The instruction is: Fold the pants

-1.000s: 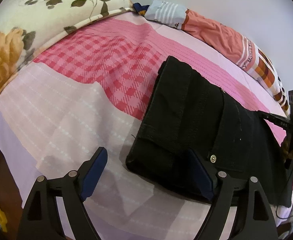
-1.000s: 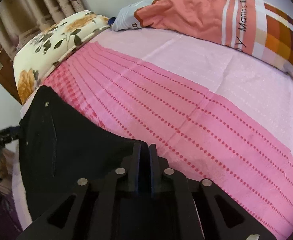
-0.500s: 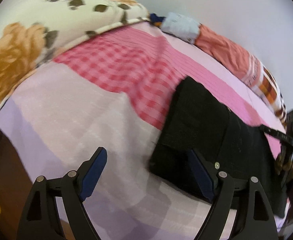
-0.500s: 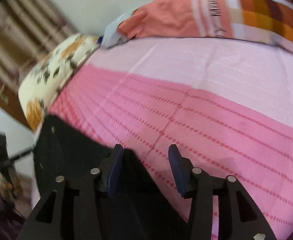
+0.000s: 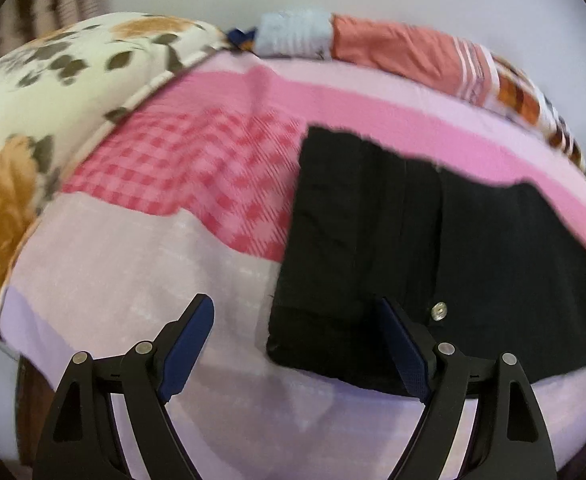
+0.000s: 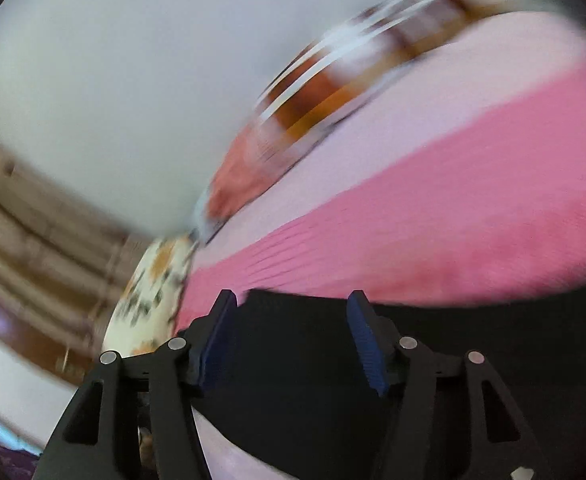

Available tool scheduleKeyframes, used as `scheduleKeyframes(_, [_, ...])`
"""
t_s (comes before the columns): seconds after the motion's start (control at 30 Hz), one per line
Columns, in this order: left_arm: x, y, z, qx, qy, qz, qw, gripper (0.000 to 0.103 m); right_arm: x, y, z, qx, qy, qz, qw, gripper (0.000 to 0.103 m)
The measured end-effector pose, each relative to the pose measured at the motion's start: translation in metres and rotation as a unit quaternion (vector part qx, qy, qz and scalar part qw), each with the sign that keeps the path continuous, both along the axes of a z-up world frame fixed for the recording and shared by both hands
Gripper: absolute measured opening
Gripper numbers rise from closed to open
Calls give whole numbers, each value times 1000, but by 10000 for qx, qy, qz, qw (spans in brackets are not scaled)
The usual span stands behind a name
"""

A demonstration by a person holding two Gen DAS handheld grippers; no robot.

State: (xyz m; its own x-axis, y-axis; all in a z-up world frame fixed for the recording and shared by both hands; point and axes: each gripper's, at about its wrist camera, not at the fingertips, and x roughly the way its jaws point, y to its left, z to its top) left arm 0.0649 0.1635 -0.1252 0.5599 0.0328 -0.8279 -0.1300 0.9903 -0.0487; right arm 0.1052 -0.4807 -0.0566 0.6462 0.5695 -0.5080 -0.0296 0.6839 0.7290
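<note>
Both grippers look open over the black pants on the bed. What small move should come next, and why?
Probably lower the left gripper onto the near corner of the black pants and close. Its jaws stand open and empty, one pad over the folded edge, and the right gripper is open too, gripping nothing.

The left gripper stands wide open; folded black pants lie behind its right finger.

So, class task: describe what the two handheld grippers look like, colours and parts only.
Left gripper and right gripper look the same: matte black angular linkage arms with triangular cut-outs, round silver pivot pins, and dark blue ribbed pads on both fingers. No cables or markings show.
</note>
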Motion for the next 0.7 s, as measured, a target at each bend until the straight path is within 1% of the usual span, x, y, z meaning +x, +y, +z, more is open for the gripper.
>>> scheduleKeyframes(0.07, [-2, 4, 3, -146, -116, 94, 9998, 84, -53, -61, 1, -52, 81, -782, 9969, 61])
scheduleKeyframes(0.1, [-4, 7, 8, -243, -200, 167, 9994, 84, -85, -93, -1, -139, 223, -1256, 9917, 64])
scheduleKeyframes(0.13, [-7, 8, 14, -272, -315, 257, 9988, 84, -109, -115, -4, -212, 371, -1604, 9861, 64])
scheduleKeyframes(0.2, [-13, 9, 31, -320, -622, 443, 9966, 84, -159, -156, -17, -123, 613, -2188, 9738, 64])
scheduleKeyframes(0.27, [-16, 6, 45, -520, -802, 515, 9941, 84, -190, -175, -30, -70, 825, -2547, 9635, 64])
scheduleKeyframes(0.33, [-17, -3, 58, -743, -958, 480, 9915, 84, -208, -183, -44, 218, 785, -2651, 9608, 64])
scheduleKeyframes(0.4, [-15, -24, 64, -856, -899, 283, 9919, 84, -215, -182, -59, 396, 752, -2686, 9595, 64])
scheduleKeyframes(0.5, [-8, -60, 63, -882, -675, -69, 9938, 84, -209, -180, -76, 606, 755, -2613, 9604, 64])
scheduleKeyframes(0.57, [-8, -81, 61, -930, -587, -306, 9935, 84, -210, -179, -84, 689, 729, -2554, 9616, 64])
scheduleKeyframes(0.7, [-11, -124, 56, -763, -403, -719, 9937, 84, -204, -174, -95, 926, 701, -2415, 9634, 64])
